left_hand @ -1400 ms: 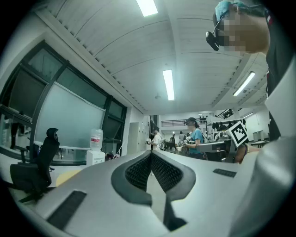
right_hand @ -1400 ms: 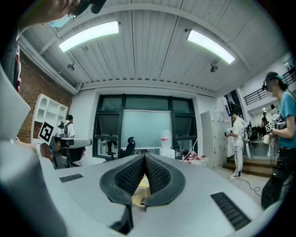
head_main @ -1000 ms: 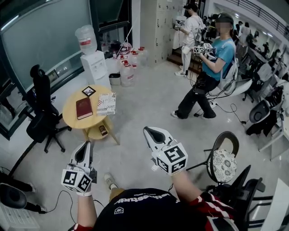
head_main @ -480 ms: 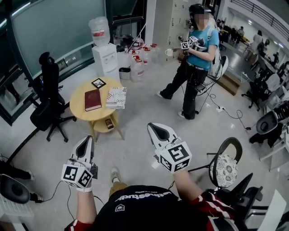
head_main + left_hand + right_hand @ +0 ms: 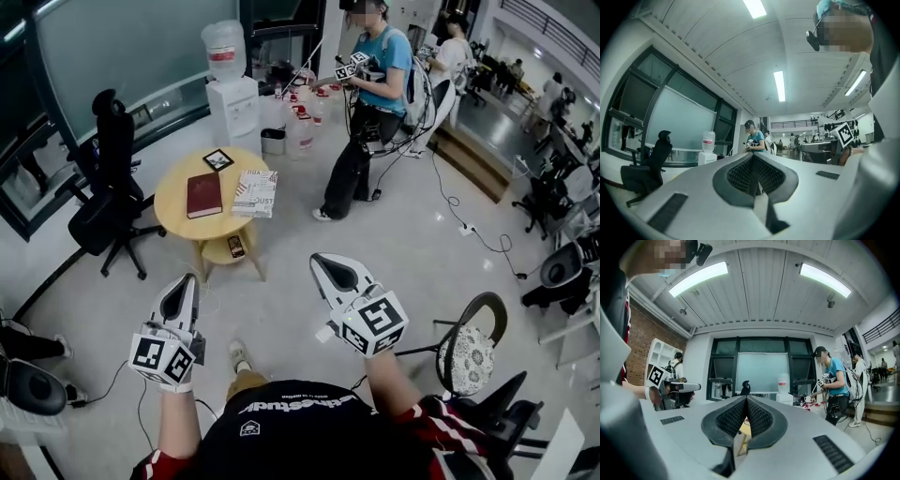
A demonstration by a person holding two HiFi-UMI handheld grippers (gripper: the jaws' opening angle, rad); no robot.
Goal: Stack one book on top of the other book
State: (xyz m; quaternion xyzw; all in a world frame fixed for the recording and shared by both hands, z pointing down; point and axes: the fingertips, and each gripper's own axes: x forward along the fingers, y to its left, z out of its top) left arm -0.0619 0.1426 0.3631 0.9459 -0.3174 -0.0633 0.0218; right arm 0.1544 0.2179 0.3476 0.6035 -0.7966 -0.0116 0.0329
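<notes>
first step: reach the books
my left gripper (image 5: 185,284) and right gripper (image 5: 326,267) are shut, empty. the red book (image 5: 203,194) and white book (image 5: 254,192) lie side by side on the table (image 5: 221,222) ahead. next i step close, open one.

Office-like lab: swivel chair (image 5: 105,192), water dispenser (image 5: 233,101), trailing floor cables (image 5: 457,208), glass partition (image 5: 112,56)

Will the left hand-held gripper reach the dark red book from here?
Probably not: the dark red book lies on the round wooden table, far ahead of the left hand-held gripper. Only open floor lies between.
</notes>
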